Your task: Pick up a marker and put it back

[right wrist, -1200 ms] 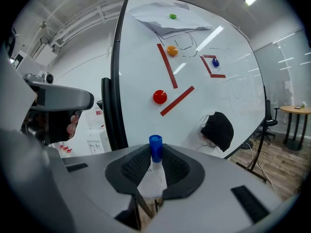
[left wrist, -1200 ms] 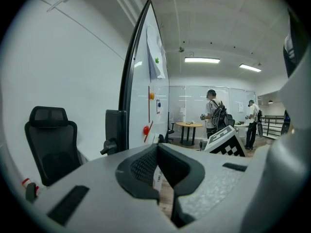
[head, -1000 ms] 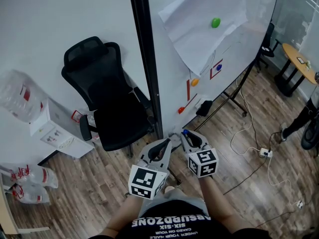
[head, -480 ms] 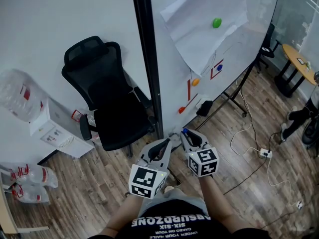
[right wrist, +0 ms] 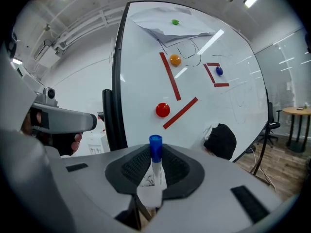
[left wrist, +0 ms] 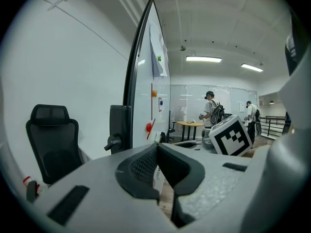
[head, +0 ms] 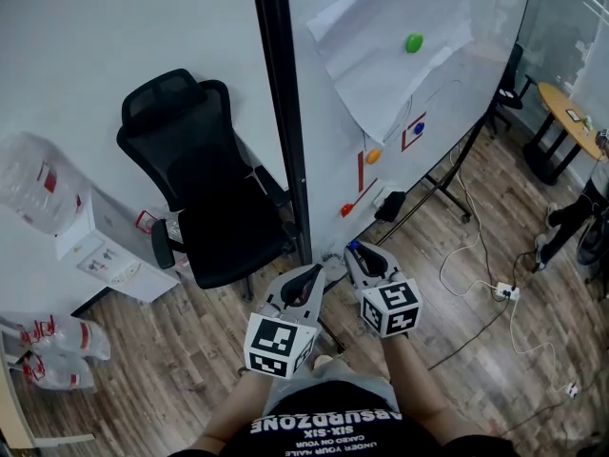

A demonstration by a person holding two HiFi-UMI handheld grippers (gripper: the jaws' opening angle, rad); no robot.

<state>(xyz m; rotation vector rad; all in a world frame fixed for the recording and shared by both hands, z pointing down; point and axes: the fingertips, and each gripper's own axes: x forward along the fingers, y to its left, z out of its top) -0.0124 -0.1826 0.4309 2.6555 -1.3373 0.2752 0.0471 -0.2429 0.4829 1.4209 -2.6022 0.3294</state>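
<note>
Now our right gripper [right wrist: 156, 150] pinches the blue-capped marker [right wrist: 157, 173], while the left gripper [left wrist: 158, 148] is closed on nothing; we should grip firmly and approach the whiteboard [right wrist: 214, 101] slowly.

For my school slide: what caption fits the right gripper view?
Right gripper grips a blue-capped marker, facing the whiteboard.

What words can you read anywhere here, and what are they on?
"ABSURDZONE": upside down on the person's black shirt.
"SIX-SIX": same shirt.
Print on the marker, labels on the water dispenser, smaller shirt lines: too small to read.
</note>
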